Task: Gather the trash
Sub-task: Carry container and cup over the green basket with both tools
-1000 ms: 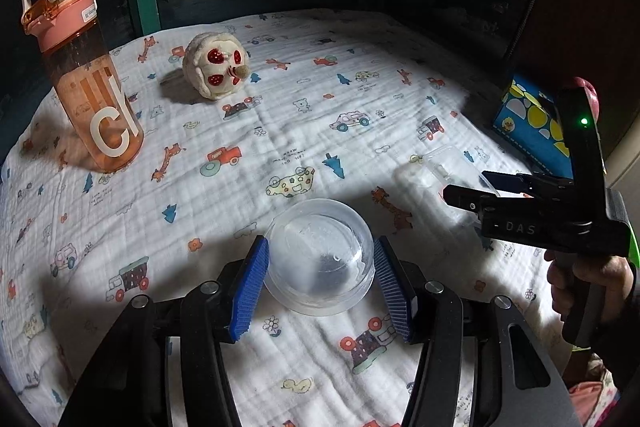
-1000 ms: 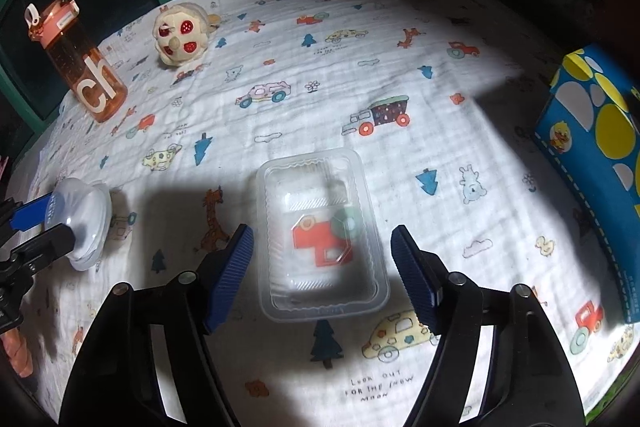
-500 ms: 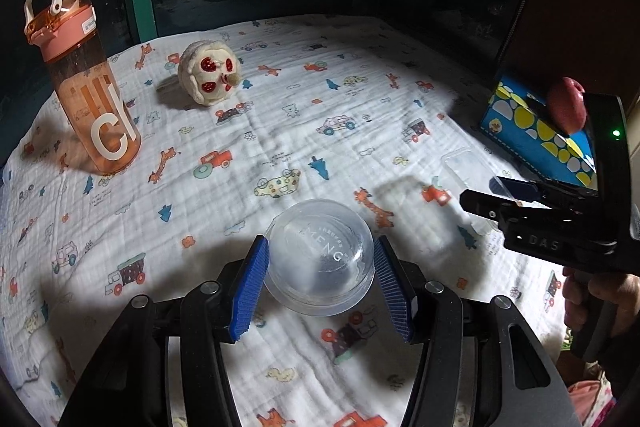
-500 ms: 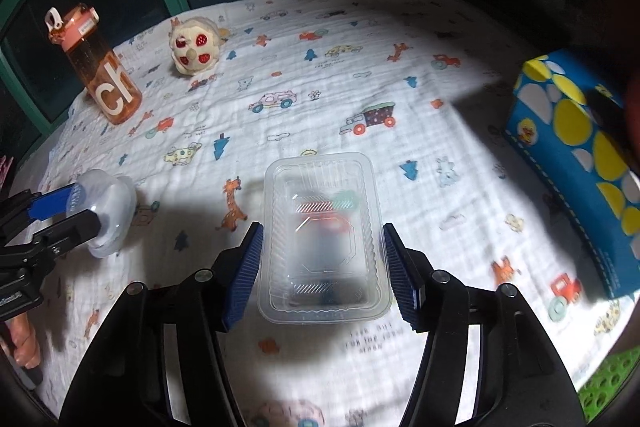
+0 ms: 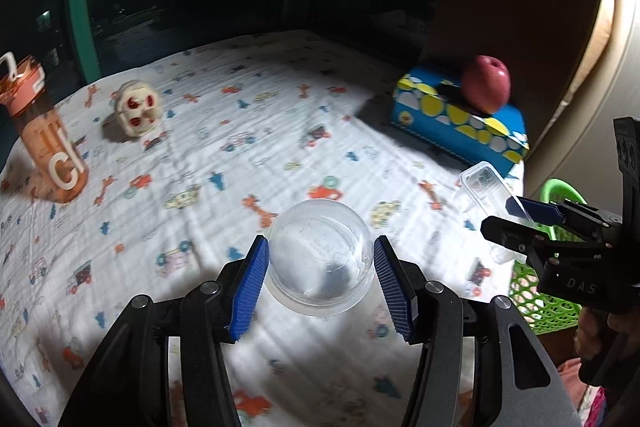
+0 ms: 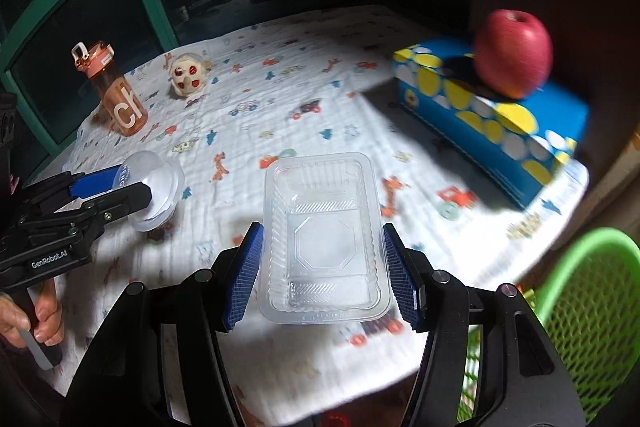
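My left gripper (image 5: 320,267) is shut on a clear round plastic cup (image 5: 319,259), held up off the patterned tablecloth (image 5: 224,163). From the right wrist view that cup (image 6: 156,191) shows at the left, in the left gripper (image 6: 108,195). My right gripper (image 6: 322,263) is shut on a clear rectangular plastic tray (image 6: 322,235), also lifted above the cloth. The left wrist view shows that tray (image 5: 486,195) at the right, in the right gripper (image 5: 520,223). A green mesh basket (image 6: 592,291) stands low beyond the table's right edge.
An orange water bottle (image 5: 44,135) and a cream skull-like toy (image 5: 138,107) stand at the back left. A blue tissue box (image 6: 492,123) with a red apple (image 6: 514,53) on it sits at the right. A hand (image 6: 28,315) holds the left gripper's handle.
Both grippers closed on their items and lifted them off the cloth, then swung right toward the table's edge. The green basket and the apple have come into view.
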A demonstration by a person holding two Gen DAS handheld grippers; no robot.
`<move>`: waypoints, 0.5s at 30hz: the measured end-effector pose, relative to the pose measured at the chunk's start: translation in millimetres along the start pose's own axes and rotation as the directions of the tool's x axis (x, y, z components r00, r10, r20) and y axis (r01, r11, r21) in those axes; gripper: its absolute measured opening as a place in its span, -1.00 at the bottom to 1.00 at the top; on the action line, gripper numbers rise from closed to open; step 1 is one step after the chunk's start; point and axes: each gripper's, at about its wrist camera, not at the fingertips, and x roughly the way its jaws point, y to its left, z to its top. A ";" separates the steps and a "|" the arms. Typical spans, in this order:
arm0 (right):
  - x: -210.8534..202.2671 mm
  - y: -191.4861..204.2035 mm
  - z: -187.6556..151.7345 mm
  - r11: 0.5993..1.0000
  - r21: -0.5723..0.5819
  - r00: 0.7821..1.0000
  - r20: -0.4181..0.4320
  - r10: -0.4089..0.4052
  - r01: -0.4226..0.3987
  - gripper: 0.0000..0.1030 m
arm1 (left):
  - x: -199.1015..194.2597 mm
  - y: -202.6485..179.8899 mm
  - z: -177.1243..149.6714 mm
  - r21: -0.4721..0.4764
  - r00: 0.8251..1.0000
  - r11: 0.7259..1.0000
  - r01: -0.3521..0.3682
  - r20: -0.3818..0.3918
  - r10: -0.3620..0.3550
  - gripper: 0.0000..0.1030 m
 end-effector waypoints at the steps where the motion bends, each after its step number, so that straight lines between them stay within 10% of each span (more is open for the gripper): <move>1: -7.2 -6.3 -4.4 1.000 0.013 1.000 0.005 -0.007 0.007 0.14 | 0.1 -8.4 -0.5 0.008 1.000 1.000 0.012 0.001 -0.012 0.02; 15: -90.4 -97.8 -63.5 0.973 0.190 0.988 0.057 -0.144 0.131 0.14 | 3.9 -121.8 6.7 0.155 0.988 0.976 0.155 -0.007 -0.156 0.02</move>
